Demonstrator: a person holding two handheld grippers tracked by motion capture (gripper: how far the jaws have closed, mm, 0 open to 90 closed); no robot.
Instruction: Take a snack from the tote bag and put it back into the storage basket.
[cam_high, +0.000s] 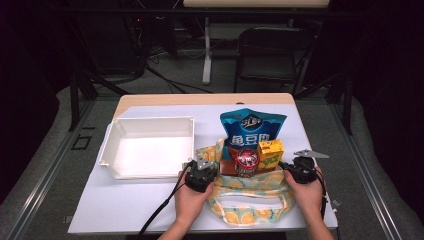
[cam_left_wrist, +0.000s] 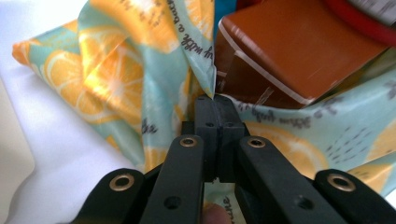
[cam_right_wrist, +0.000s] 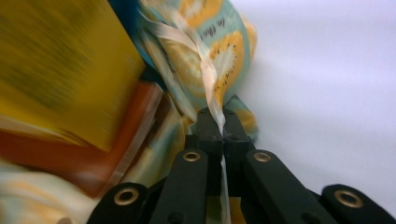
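Left gripper (cam_high: 205, 167) is clamped tight on the left edge of the orange-slice-printed turquoise fabric bag (cam_high: 252, 197); right gripper (cam_high: 289, 167) pinches its right edge, jaws fully closed.

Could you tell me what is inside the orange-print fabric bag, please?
Inside the fabric bag are a blue snack pouch, a yellow carton, a red-lidded can and a brown box. Anything beneath them is covered.

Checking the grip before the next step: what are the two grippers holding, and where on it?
Both hold the lemon-print bag. The left gripper pinches the fabric edge at the bag's mouth; the right gripper is shut on its pale strap.
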